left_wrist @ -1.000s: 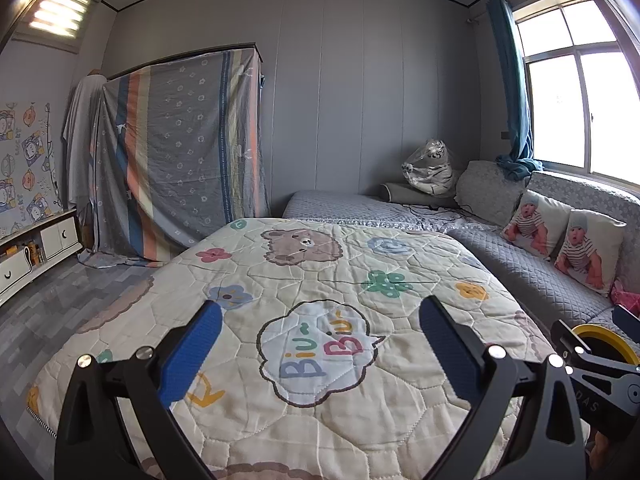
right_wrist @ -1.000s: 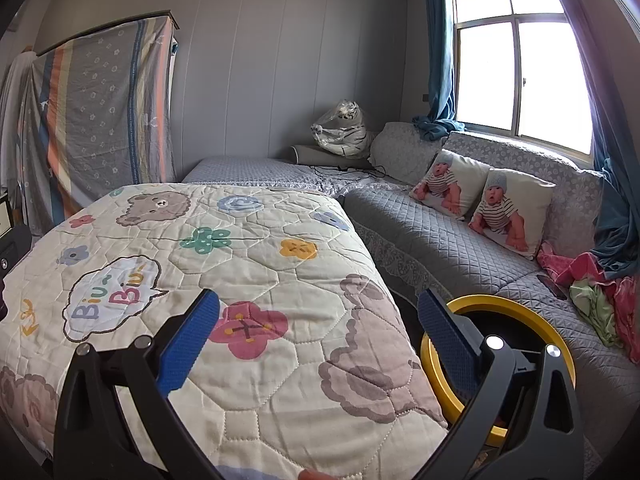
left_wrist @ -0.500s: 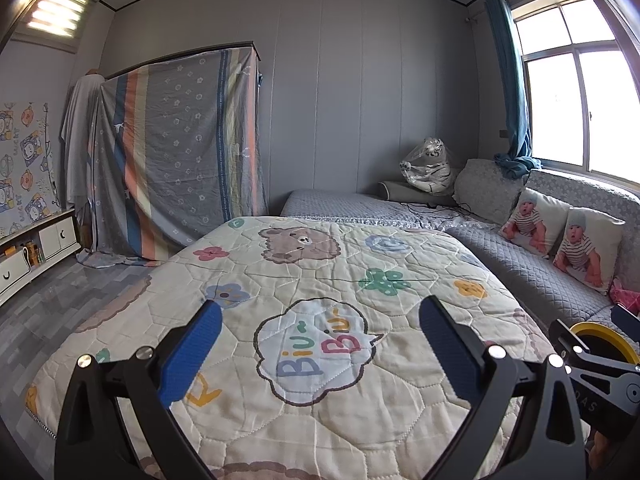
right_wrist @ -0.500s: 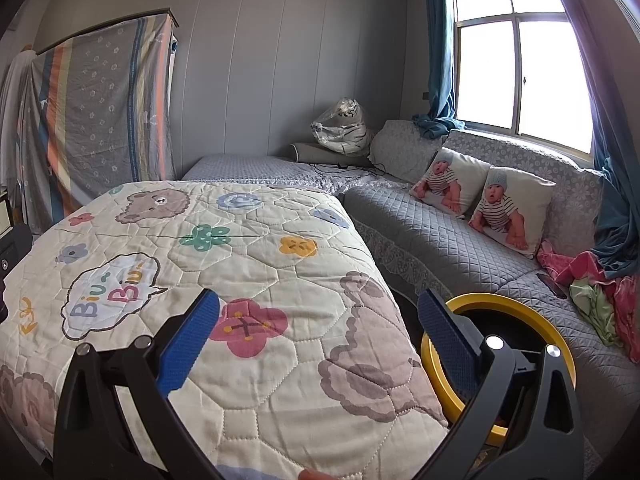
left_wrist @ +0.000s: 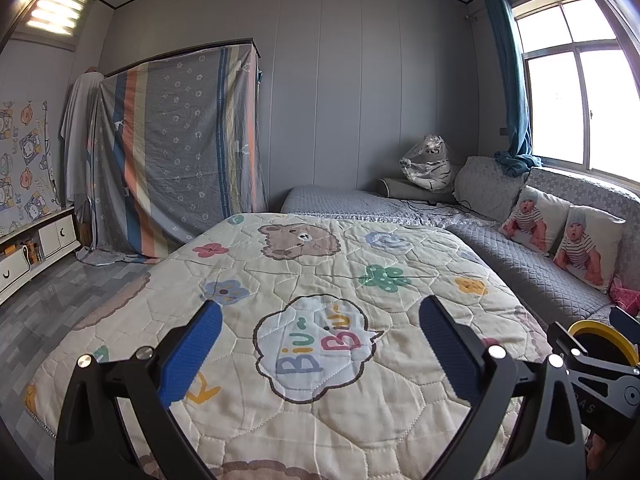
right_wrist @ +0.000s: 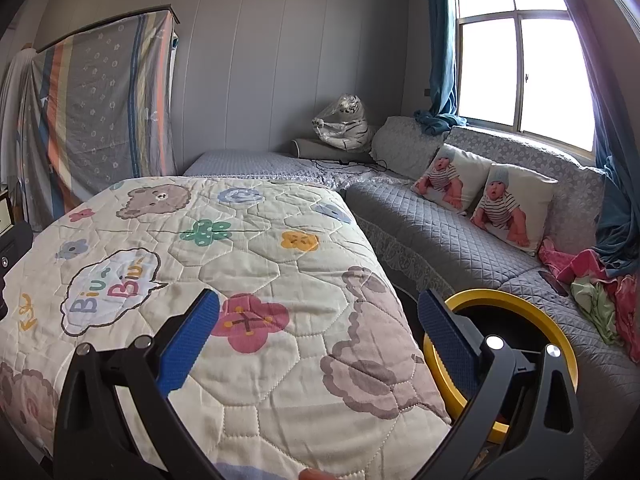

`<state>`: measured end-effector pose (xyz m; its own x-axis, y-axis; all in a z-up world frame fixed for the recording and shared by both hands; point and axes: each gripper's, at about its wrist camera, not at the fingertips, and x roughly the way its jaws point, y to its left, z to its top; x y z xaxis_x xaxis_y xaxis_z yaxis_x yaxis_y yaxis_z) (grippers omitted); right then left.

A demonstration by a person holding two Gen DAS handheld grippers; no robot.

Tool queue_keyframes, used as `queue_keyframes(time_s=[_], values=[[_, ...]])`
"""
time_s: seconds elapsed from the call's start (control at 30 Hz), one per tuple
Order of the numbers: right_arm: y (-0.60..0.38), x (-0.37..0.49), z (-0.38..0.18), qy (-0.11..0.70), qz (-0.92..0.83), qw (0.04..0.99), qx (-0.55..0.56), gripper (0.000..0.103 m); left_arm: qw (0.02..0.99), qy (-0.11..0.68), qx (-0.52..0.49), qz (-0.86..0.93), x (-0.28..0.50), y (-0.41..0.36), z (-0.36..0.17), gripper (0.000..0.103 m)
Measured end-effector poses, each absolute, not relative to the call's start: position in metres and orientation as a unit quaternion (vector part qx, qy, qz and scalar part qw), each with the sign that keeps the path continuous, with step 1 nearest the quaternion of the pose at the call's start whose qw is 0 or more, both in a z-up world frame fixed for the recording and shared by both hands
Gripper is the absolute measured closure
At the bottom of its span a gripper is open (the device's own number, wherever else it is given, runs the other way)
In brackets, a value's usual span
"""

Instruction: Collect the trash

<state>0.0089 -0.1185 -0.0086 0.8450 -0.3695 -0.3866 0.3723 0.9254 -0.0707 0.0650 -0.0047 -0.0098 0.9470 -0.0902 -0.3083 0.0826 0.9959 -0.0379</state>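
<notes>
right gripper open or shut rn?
Open. The right gripper has its blue pads spread wide apart, with only the quilt showing between them; nothing held.

both tools hang spread above the bare quilt (left_wrist: 320,280); a yellow-rimmed bin (right_wrist: 520,320) fills the gap between bed and sofa (right_wrist: 460,240).

Grey panelled wall (left_wrist: 340,100), bright window (right_wrist: 520,72), quilted sofa (right_wrist: 460,240).

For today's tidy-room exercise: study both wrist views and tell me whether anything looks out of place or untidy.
Mostly tidy. A heap of pink and green clothes lies crumpled at the sofa's near end by the window. The quilt on the bed lies smooth. No obvious loose trash shows.
</notes>
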Motion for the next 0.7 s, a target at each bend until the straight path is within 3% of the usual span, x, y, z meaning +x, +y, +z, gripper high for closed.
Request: queue_keyframes(time_s=[0.7], values=[[-0.1191,0.0124,-0.0110,0.209,-0.190,0.959,0.006,0.008,0.986,0.157,-0.008,-0.046,0.0643,-0.0066,-0.0128,0.008]])
